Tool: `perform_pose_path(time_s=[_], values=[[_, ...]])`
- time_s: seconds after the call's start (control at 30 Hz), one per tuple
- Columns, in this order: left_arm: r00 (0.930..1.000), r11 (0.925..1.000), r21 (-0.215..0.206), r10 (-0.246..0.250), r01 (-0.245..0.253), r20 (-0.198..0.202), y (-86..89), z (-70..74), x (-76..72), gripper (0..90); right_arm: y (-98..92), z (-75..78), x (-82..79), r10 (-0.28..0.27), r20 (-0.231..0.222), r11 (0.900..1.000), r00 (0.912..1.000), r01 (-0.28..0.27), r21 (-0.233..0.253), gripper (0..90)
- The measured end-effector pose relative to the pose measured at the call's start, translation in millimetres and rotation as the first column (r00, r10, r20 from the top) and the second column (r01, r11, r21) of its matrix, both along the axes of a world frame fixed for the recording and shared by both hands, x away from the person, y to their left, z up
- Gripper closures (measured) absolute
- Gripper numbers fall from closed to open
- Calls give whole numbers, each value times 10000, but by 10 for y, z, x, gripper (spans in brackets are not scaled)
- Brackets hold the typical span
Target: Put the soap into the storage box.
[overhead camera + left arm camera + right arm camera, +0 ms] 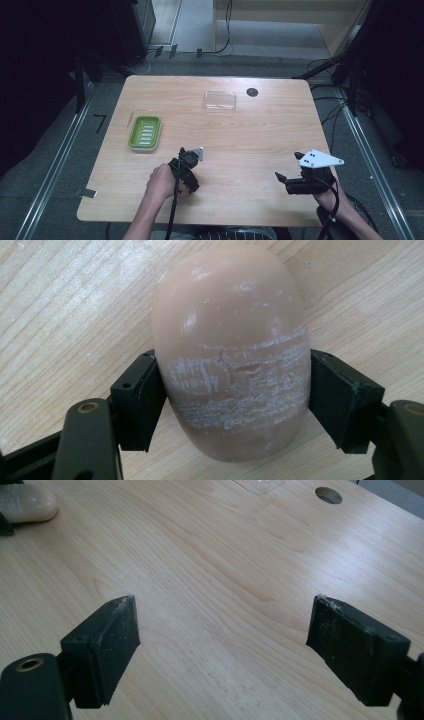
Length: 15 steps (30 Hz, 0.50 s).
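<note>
1. Clamped in the left gripper (232, 405): a beige soap bar (230, 345), on the table (240, 130).
2. Right gripper (222, 630): jaws apart, holding nothing, hovering low.
3. Farther off: green soap dish (145, 133), clear lid (219, 100), nothing between.

Wooden table (240, 135), green dish (145, 133), clear lid (219, 100)

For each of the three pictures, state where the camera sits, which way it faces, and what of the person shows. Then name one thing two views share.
High view: above the person's side, looking forward and down on the table; both forearms and each hand-held gripper, left and right, show.
Left gripper view: rides the left hand-held gripper, facing down at the soap clamped between its jaws.
Right gripper view: rides the right hand-held gripper, looking across the tabletop between open jaws.
Shared: the soap appears in both gripper views.
</note>
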State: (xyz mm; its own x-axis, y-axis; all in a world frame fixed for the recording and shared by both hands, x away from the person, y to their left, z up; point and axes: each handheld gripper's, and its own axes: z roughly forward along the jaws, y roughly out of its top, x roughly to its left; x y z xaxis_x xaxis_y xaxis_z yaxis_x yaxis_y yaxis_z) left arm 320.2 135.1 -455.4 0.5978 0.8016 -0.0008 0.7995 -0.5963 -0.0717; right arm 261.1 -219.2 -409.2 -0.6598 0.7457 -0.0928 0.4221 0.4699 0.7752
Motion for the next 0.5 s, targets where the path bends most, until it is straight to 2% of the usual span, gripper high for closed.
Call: perform_pose_path(time_s=[0.5], values=[[9997,9997,-199,-145,148,176,36,17,-8,322,-2,0,1,-2,-4,10000,10000,2,30,133]])
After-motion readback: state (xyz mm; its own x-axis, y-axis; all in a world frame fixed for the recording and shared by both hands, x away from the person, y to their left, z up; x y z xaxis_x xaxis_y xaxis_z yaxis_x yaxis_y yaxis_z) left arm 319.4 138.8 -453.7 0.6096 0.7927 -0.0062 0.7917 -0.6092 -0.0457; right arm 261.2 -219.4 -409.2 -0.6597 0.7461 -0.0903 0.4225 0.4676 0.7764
